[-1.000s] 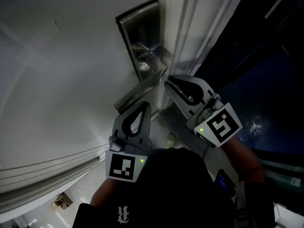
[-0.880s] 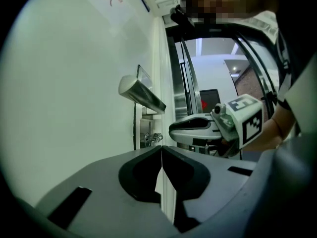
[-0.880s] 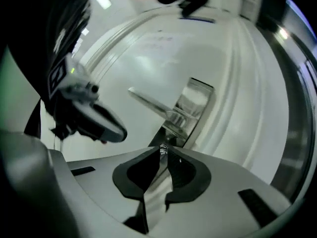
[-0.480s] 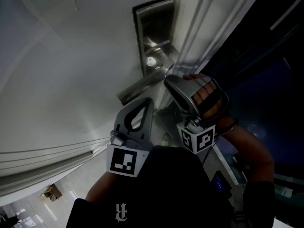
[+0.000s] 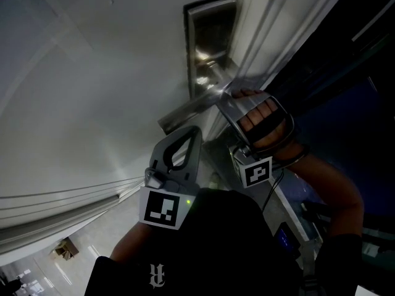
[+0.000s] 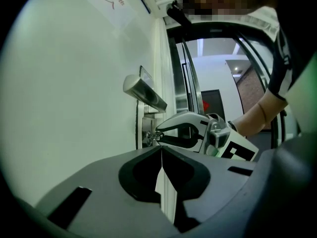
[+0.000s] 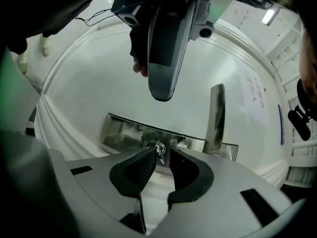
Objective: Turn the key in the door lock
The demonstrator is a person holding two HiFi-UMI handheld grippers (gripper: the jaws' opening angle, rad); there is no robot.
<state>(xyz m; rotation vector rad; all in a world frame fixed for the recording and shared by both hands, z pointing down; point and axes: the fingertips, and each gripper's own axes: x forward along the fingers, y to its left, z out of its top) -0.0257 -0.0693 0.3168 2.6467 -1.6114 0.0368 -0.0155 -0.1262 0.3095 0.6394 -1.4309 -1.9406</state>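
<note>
Dim white door [image 5: 80, 91]; right claw [image 7: 163, 150] pinches the key [image 7: 159, 153], hidden from overhead; left claw [image 6: 161, 148] closed, empty.

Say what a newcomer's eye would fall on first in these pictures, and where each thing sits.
First comes the right gripper, its jaws closed around the small key that sits in the lock on the metal plate near the door's edge. Just above the key juts the silver handle. The left gripper hovers short of the door, jaws together and empty.
</note>
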